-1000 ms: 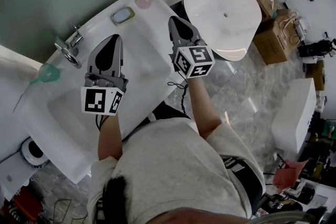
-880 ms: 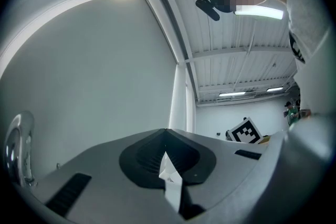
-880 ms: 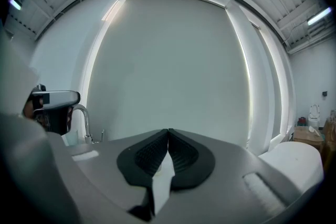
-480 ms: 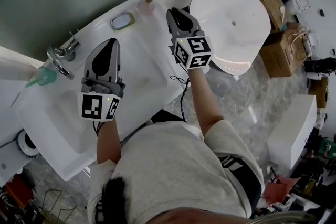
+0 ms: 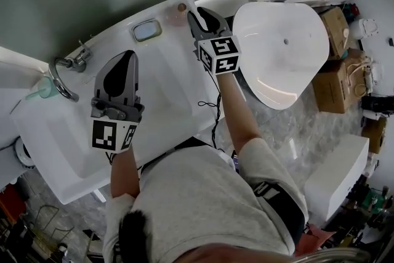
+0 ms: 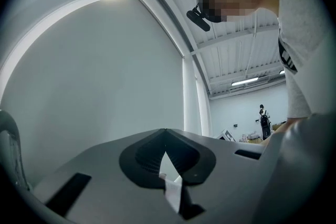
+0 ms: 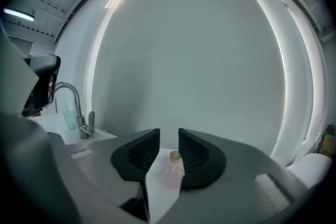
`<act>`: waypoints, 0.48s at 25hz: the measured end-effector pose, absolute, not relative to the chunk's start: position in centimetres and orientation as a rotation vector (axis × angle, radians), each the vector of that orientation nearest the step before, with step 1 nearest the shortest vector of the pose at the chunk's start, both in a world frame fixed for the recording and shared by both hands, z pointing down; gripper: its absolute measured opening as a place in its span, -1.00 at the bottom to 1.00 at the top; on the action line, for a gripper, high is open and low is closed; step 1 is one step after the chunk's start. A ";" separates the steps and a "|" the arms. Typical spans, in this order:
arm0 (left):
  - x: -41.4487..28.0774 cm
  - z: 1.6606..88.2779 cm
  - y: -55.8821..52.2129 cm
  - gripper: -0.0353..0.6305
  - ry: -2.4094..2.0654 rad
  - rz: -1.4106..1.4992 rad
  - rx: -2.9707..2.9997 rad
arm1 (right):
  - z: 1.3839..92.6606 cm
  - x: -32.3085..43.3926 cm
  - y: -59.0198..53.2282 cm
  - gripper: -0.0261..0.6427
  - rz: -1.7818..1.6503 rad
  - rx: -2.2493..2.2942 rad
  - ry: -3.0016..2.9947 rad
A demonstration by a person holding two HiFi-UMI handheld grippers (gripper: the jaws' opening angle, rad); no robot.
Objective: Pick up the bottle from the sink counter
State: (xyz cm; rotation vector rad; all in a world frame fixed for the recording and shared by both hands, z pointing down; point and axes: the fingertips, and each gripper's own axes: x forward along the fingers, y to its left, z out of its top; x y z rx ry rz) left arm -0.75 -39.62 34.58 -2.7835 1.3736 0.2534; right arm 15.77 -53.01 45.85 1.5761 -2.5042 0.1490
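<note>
White sink tabletop (image 5: 165, 16) lay below. The left gripper (image 5: 125, 60) was closed on nothing. The right gripper (image 5: 196, 14) had just been opening, narrowly parted, with the pink bottle (image 5: 181, 8) upright just ahead of its tips, ungripped.

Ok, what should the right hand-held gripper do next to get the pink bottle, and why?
Probably ease the right hand-held gripper forward a little. Its jaws have just been opening and stand apart. The pink bottle at the sink counter's corner shows through their gap, seemingly just beyond the tips, untouched. Closing now would likely miss it.
</note>
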 end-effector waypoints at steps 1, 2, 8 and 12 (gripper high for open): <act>-0.8 34.7 -39.9 -0.87 1.385 0.246 -2.778 | 46.5 15.6 -53.6 -0.58 0.152 1.560 -2.504; -0.7 34.9 -40.1 -0.87 1.397 0.240 -2.773 | 47.1 15.5 -54.1 -0.55 0.157 1.546 -2.503; -0.8 35.9 -41.2 -0.87 1.483 0.227 -2.740 | 51.3 15.0 -56.8 -0.43 0.224 1.469 -2.515; -0.8 36.0 -41.9 -0.87 1.536 0.230 -2.713 | 53.4 14.8 -58.0 -0.40 0.252 1.448 -2.523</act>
